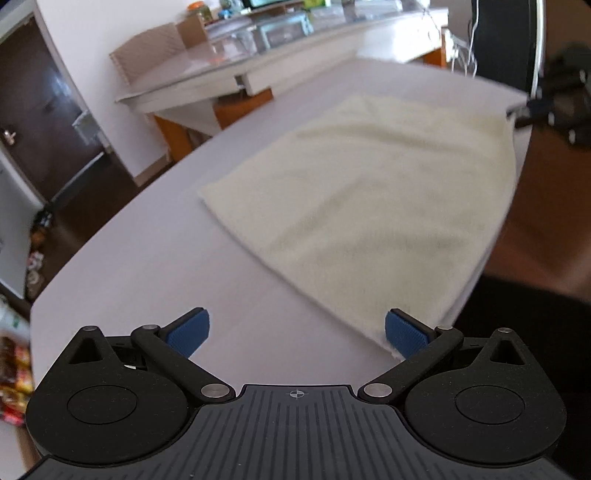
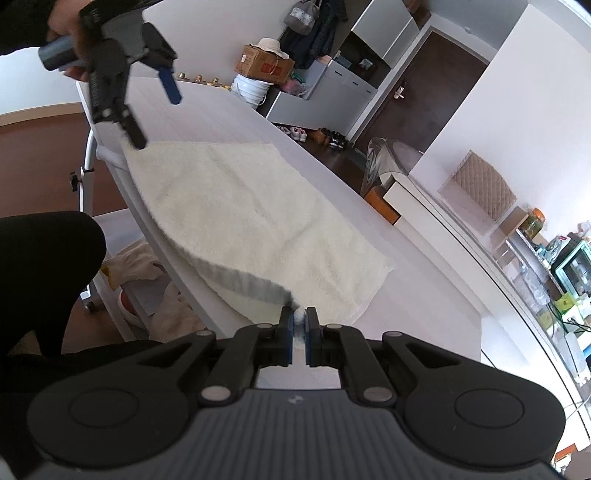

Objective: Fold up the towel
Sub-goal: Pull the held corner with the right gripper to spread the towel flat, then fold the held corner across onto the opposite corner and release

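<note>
Smooth white table (image 1: 155, 258) – fluffy cream towel (image 2: 240, 221), corner pinched by right tongs (image 2: 299, 325).

Right gripper (image 2: 299, 334) closed on near corner of cream towel (image 2: 255, 221), corner lifted off white table (image 2: 424, 295), left gripper (image 2: 151, 88) above towel's far end with jaws apart, held by a hand (image 2: 64, 22)

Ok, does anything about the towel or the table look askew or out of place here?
Slightly. The towel lies along the table's near edge, its side spilling over it. The right gripper is shut on one corner, lifting it; the left gripper is open and holds nothing. No damage or spills.
</note>
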`<state>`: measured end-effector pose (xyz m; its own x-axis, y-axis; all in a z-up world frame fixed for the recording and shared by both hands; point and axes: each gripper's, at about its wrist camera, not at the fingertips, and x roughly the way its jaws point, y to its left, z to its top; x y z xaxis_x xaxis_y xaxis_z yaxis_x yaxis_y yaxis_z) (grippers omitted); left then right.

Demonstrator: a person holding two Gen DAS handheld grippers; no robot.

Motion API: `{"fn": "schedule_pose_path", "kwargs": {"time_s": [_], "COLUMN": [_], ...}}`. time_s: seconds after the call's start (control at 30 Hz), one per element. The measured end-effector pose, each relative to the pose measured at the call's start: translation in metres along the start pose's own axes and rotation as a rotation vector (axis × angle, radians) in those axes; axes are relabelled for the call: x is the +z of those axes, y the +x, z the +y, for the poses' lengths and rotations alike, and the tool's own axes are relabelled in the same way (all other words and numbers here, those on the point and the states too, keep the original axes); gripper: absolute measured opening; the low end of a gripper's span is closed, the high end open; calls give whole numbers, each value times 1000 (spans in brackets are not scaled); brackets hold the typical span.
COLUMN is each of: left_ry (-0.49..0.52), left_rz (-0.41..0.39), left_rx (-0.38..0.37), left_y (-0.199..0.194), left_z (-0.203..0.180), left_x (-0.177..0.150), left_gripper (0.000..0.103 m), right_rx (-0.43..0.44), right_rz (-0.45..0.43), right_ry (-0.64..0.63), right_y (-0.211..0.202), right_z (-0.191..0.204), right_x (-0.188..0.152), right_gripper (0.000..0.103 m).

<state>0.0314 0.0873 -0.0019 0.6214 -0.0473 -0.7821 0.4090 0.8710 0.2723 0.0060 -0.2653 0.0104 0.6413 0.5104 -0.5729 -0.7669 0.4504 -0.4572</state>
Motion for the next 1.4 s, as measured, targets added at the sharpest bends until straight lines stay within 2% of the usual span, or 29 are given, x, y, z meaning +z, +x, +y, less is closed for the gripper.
{"fn": "schedule_pose_path", "kwargs": {"time_s": [0.3,0.4,0.5,0.67,0.8,1.0,1.23,1.4], "left_ry": [-43,-91,-73,-113,-130,-168,-209,-223], "left_rz": [-28,-49,-35,-35,-45,-55,-76,-86], "left_rx": [8,-28,-22,-27,-28,27,27,10], "left_y": [-4,-10,-6,-5,-6,-7,-9,-7], "left_z": [0,5,1,4,4,3,3,5], "left_x": [-9,-11,-14,-15,-17,-25,-29,-31], "left_gripper": [103,103,103,103,103,103,103,103], "right_rx": [-21,-23,-21,-13,-16,31,143,235], "right_rz": [10,11,10,12,-12,-55,-86,-75], "right_ry": [-79,-103,-127,-190,-280,-435,-579,-629], "right_y": [-6,-6,-6,-7,0,43,118,169], "right_z": [2,-1,-2,-9,-22,-39,-42,-30], "right_x": [7,15,20,32,59,112,170,193], "right_gripper": [7,7,7,7,7,7,7,7]}}
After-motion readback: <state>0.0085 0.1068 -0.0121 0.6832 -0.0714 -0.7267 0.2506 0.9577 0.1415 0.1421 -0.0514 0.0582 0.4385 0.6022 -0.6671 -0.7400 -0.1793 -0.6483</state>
